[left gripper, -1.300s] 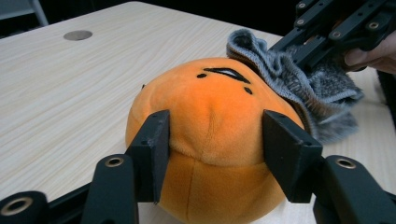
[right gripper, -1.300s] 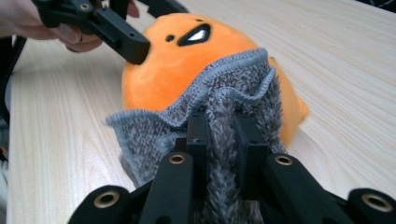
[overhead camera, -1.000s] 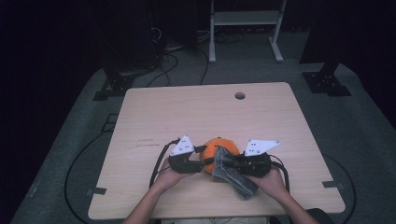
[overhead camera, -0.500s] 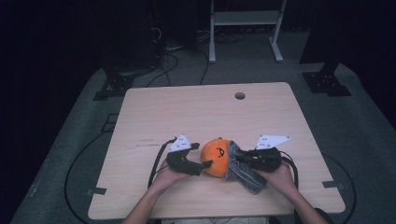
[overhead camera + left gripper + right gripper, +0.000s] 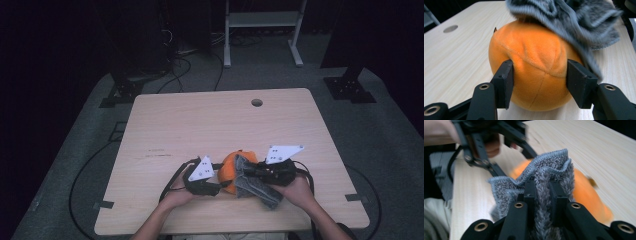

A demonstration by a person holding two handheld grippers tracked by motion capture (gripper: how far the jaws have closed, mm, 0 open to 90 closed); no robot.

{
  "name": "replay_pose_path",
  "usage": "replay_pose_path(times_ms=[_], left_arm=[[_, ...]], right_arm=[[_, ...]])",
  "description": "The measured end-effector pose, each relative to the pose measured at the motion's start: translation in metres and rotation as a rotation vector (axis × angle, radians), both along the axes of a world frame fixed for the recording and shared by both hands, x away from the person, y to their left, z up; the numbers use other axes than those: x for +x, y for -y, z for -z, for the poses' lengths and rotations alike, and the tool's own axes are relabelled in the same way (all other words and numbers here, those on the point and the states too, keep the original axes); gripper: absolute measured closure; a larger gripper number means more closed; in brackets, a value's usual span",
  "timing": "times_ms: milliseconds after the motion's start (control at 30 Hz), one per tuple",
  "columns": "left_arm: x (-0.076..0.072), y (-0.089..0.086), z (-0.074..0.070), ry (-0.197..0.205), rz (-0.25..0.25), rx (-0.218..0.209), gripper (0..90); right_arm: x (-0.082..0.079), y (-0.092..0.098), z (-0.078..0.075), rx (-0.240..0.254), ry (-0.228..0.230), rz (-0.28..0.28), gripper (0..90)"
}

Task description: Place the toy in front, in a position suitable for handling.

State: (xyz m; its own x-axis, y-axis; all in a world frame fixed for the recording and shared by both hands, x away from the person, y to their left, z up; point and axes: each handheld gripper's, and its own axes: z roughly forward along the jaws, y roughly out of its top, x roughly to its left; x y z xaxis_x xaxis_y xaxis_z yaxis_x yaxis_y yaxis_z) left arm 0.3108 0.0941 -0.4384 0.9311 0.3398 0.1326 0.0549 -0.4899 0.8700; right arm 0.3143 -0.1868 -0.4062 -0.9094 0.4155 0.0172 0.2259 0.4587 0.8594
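An orange plush ball (image 5: pixel 230 171) rests on the wooden table (image 5: pixel 200 125) near its front edge. My left gripper (image 5: pixel 216 186) comes at it from the left. Its jaws have just been closing with the ball (image 5: pixel 539 62) between them, and both pads (image 5: pixel 505 82) now press into its sides. My right gripper (image 5: pixel 254 172) is shut on a grey fuzzy cloth (image 5: pixel 256 189), bunched between its jaws (image 5: pixel 541 172). The cloth (image 5: pixel 574 20) drapes over the top and far side of the ball. Orange plush (image 5: pixel 586 192) shows behind the cloth in the right gripper view.
A round cable hole (image 5: pixel 257 102) sits near the table's far edge. Bare wood stretches behind and to both sides of the hands. Black cables trail off the front edge. A white metal stand (image 5: pixel 262 30) and dark equipment are on the floor beyond.
Half a second ago the left jaws stood wide beside the ball; now they clamp its sides. The cloth in the right gripper has shifted onto the ball.
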Motion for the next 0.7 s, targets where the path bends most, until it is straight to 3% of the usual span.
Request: replay_pose_path(times_ms=[67,167,233,300,367,467,533,600,700], left_arm=[[0.003,-0.001,0.0,-0.035,-0.003,-0.024,40.1],[0.012,0.0,-0.004,-0.171,-0.046,-0.112,22.1],[0.015,0.002,-0.003,-0.23,-0.067,-0.153,21.1],[0.014,0.002,-0.002,-0.206,-0.074,-0.144,30.9],[0.009,0.004,-0.002,-0.147,-0.068,-0.117,37.0],[0.001,0.009,-0.004,-0.057,-0.019,-0.069,40.4],[-0.003,0.012,-0.004,-0.004,0.012,-0.04,42.0],[-0.005,0.01,-0.003,0.011,0.02,-0.019,42.9],[-0.003,0.004,-0.001,-0.024,0.014,-0.028,41.3]], right_arm=[[0.003,0.012,0.007,0.003,-0.024,0.039,77.9],[0.003,0.02,0.012,0.025,-0.046,0.068,77.9],[-0.001,0.017,0.014,0.028,-0.05,0.045,77.9],[-0.006,0.013,0.014,0.005,-0.028,0.037,77.9],[-0.006,0.015,0.008,0.015,-0.038,0.028,77.9],[-0.01,0.01,-0.009,0.052,-0.019,-0.018,77.9],[-0.011,-0.001,-0.018,0.016,0.019,-0.051,77.9],[-0.007,-0.01,-0.021,-0.031,0.025,-0.067,77.9],[0.003,-0.007,-0.012,-0.032,-0.02,-0.06,77.9]])
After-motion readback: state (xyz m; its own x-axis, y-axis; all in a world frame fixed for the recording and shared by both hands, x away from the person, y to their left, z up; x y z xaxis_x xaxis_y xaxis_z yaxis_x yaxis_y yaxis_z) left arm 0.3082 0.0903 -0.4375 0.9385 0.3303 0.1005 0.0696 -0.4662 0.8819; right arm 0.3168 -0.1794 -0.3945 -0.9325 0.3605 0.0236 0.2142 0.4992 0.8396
